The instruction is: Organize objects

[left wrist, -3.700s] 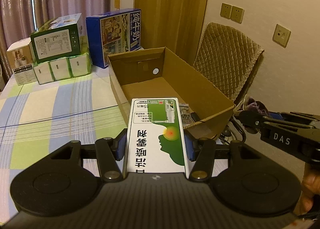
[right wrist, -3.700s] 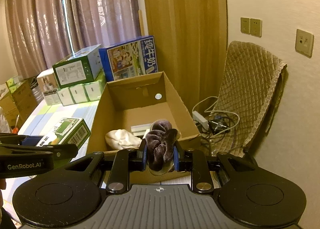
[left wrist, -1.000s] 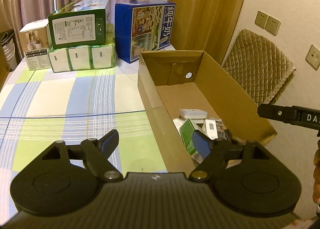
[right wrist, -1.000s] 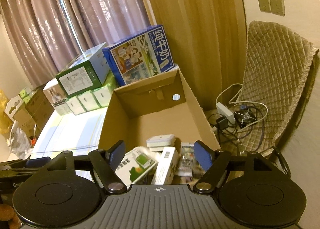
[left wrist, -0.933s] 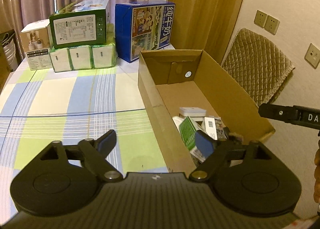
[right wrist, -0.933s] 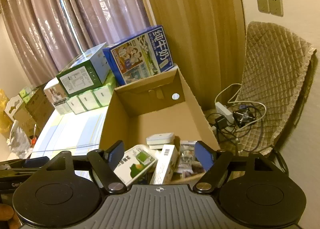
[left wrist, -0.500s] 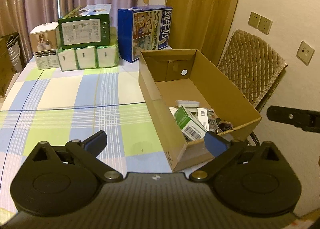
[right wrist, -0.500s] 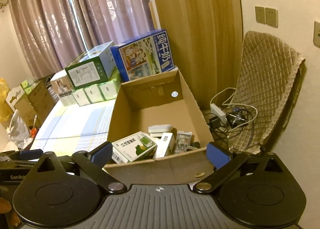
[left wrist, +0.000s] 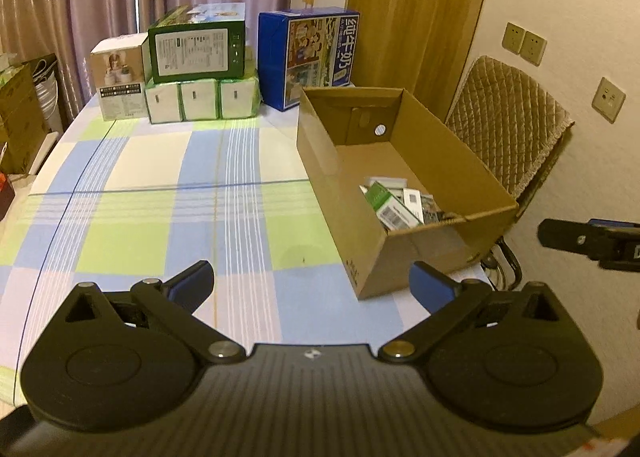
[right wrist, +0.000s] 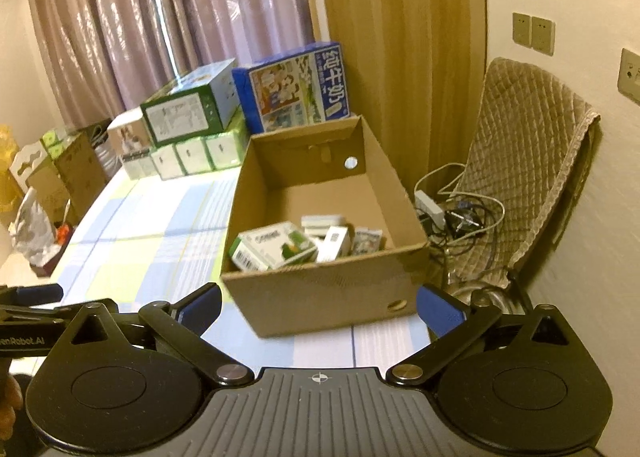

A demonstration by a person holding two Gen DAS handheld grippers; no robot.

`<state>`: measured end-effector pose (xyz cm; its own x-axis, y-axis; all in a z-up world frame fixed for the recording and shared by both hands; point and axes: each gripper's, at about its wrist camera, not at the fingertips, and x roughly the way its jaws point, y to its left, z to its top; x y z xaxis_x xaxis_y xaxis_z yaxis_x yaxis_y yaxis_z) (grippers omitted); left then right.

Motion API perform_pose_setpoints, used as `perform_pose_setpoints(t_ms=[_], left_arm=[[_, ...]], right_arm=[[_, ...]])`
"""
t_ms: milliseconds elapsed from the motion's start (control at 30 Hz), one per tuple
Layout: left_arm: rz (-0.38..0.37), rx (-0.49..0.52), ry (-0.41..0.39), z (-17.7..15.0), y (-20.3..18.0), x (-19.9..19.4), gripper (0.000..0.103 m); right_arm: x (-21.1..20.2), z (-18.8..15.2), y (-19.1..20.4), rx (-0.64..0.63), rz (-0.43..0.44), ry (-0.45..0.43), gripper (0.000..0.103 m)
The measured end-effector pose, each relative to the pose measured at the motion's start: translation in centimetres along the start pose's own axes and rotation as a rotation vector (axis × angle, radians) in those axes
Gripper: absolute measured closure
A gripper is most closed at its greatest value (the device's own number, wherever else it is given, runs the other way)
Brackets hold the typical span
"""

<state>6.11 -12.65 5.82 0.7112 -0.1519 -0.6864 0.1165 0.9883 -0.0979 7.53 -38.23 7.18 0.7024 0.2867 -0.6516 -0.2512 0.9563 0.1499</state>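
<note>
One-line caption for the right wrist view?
Open right tongs hover before a cardboard box holding small packages on a checked tablecloth.

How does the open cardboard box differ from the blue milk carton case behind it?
The cardboard box is plain brown, while the blue case carries printed pictures and Chinese text. The cardboard box is open-topped with small packages visible inside; the blue case is closed, its contents unseen. The cardboard box lies low and long; the blue case stands taller. Both rest on the checked tablecloth.

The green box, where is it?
The green box lies inside the cardboard box at its near left corner, beside smaller white packs, in the right wrist view.
</note>
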Motion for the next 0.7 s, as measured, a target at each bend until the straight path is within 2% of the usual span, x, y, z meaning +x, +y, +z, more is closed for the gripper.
perform_pose_setpoints(t_ms=[300, 700], left_arm=[[0.008, -0.017, 0.017, -1.6, 0.6, -1.9, 0.001], [0.007, -0.012, 0.029, -2.8, 0.5, -2.8, 0.001]], right_arm=[[-0.7, -2.3, 0.9, 0.017, 0.022, 0.034, 0.002], [-1.3, -2.7, 2.2, 0.006, 0.041, 0.040, 0.002]])
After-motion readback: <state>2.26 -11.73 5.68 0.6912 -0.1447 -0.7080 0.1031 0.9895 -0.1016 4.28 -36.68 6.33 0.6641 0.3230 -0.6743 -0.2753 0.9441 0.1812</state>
